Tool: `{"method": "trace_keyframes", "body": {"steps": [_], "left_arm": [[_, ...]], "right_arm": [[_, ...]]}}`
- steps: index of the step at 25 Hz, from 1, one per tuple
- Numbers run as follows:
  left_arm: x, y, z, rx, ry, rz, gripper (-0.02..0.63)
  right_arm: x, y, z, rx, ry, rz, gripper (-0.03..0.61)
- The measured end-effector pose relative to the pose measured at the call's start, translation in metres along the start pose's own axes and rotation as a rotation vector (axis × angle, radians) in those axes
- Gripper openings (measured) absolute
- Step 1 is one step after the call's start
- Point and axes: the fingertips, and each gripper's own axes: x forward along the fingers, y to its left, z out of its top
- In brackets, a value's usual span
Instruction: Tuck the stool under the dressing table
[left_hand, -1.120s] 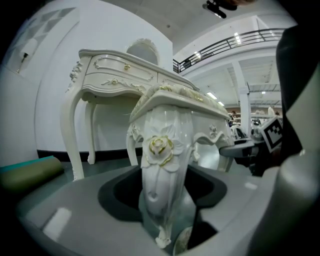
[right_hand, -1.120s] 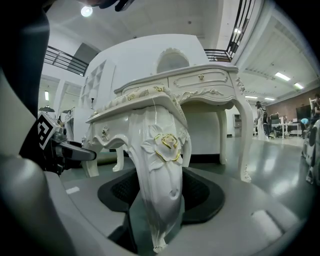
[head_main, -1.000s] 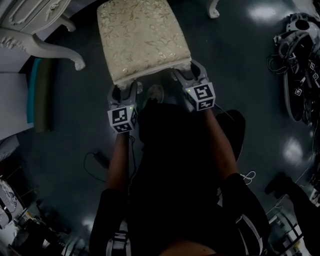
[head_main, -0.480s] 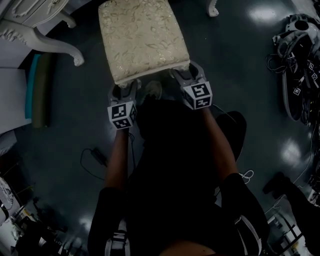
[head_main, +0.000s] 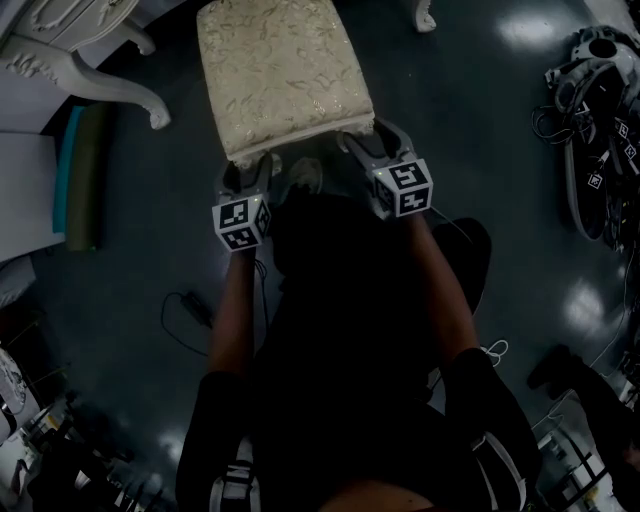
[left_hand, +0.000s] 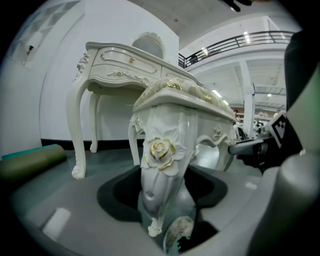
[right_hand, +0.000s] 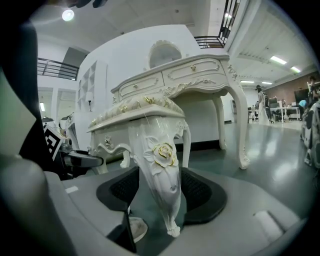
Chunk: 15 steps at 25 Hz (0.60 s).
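The stool (head_main: 285, 75) has a cream brocade seat and carved white legs, and stands on the dark floor just short of the white dressing table (head_main: 60, 50). My left gripper (head_main: 250, 170) is at its near-left corner. In the left gripper view the rose-carved leg (left_hand: 160, 165) sits between that gripper's (left_hand: 162, 200) pads, which are closed on it. My right gripper (head_main: 372, 140) is at the near-right corner. Its jaws (right_hand: 160, 195) are opening, with the other near leg (right_hand: 160, 170) still between them. The dressing table (right_hand: 195, 75) stands behind the stool.
A teal and olive roll (head_main: 85, 180) lies on the floor at the left, beside the table's curved leg (head_main: 120, 95). A loose cable (head_main: 190, 315) trails at the lower left. Grippers and wiring (head_main: 600, 120) are piled at the right. My shoe (head_main: 305, 180) is under the seat's near edge.
The stool and both grippers have slid a little up the picture, toward the dressing table. The right gripper has drifted slightly to the right.
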Motion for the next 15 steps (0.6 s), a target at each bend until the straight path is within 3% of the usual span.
{"method": "trace_keyframes", "body": {"steps": [15], "left_arm": [[-0.027, -0.002, 0.011, 0.020, -0.003, -0.025, 0.226]], "right_arm": [[-0.008, 0.004, 0.012, -0.044, 0.003, 0.000, 0.246]]}}
